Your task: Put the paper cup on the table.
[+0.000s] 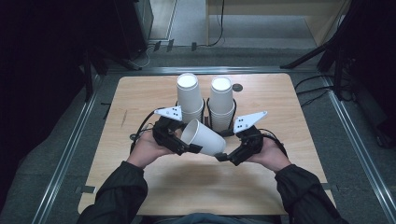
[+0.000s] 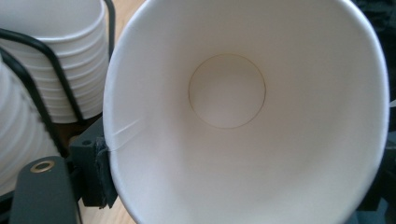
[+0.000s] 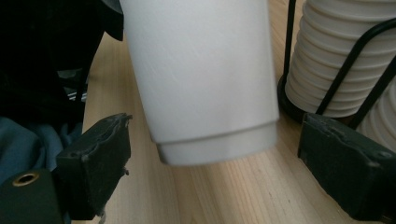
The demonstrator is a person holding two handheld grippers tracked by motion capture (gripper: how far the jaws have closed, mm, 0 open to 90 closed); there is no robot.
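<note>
Light wood tabletop (image 1: 154, 182) on a grey floor, dark surroundings. Single white paper cup (image 1: 204, 137) lies tilted on its side just above the tabletop, near-centre, between the two tongs; its open mouth faces left and up, its base points right and toward the near edge. Left tongs (image 1: 187, 148) grip the cup at its rim: in the left gripper view one black pad (image 2: 103, 175) presses the rim's outer wall, with a small crease in the paper there, and the camera looks straight into the cup down to its round bottom. The other pad is hidden by the cup. Right tongs (image 1: 223, 156) sit at the cup's base, jaws spread wide; in the right gripper view the base hangs between the two pads (image 3: 100, 163), with clear gaps on both sides, nothing touching. No grasp on that side.

Just beyond the cup, two stacks of white paper cups stand upside down, left stack (image 1: 189, 98) and right stack (image 1: 221, 102), side by side, each in a black wire holder (image 3: 343, 74). The held cup is just in front of them, apart from both. A small dark round disc (image 1: 237, 87) sits on the tabletop to the right of the right stack, toward the far edge. Dark sleeves (image 1: 116, 196) come in from the near edge.
</note>
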